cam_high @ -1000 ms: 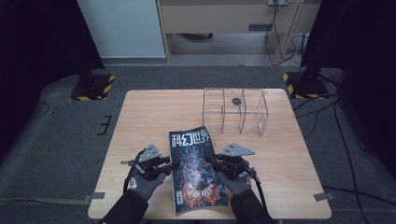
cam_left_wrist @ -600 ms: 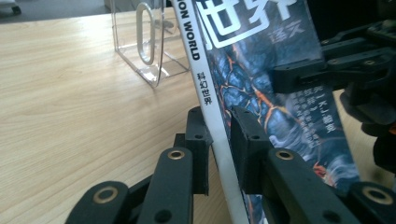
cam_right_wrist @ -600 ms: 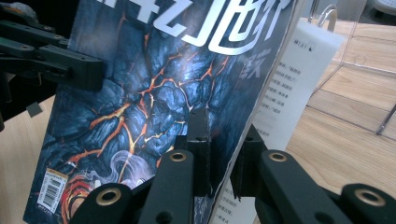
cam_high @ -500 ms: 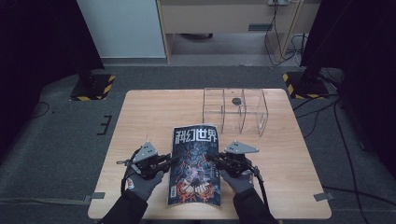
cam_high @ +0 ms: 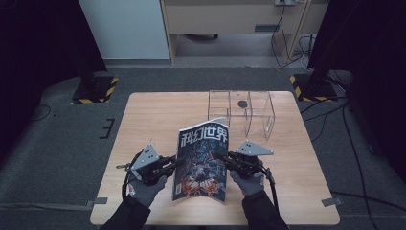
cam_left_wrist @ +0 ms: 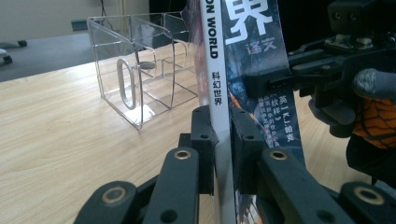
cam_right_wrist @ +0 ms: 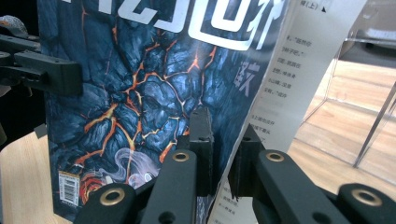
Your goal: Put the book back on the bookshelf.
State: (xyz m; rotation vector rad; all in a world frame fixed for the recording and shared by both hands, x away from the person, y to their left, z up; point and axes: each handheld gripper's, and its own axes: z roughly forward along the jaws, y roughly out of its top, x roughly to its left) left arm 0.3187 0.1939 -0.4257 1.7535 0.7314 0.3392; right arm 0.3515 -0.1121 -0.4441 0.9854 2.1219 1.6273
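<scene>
- Magazine [cam_high: 203,160] held upright off the table [cam_high: 158,120], at the near middle, cover facing the person; blue-black cracked-rock artwork with orange veins, large white title characters across the top.
- Left gripper [cam_high: 176,163] clamps the magazine's spine edge. In the left gripper view the white spine [cam_left_wrist: 219,93] sits pinched between the two black jaws, which are closed onto it.
- Right gripper [cam_high: 219,157] clamps the opposite, open edge of the magazine. In the right gripper view the jaws are closed over the cover [cam_right_wrist: 154,93] and the pages behind it; a white inner page [cam_right_wrist: 299,79] with printed text fans out to the right.
- Both grippers sit at about mid-height of the magazine, one on each side, each held by a gloved hand [cam_high: 146,189]; dark sleeves come in from the bottom edge.
- Grey three-cornered plate on top of each gripper.
- Clear plastic box [cam_high: 242,112] with dividers stands on the table beyond the magazine, toward the far right corner, apart from it. A small dark round item [cam_high: 242,103] lies inside it.
- Table is light wood.
- Floor around the table is dark grey carpet [cam_high: 62,139]. Beyond the table: a pale panel [cam_high: 124,28], a wooden cabinet, black stands with yellow-black striped bases [cam_high: 95,88], loose cables at the right.
</scene>
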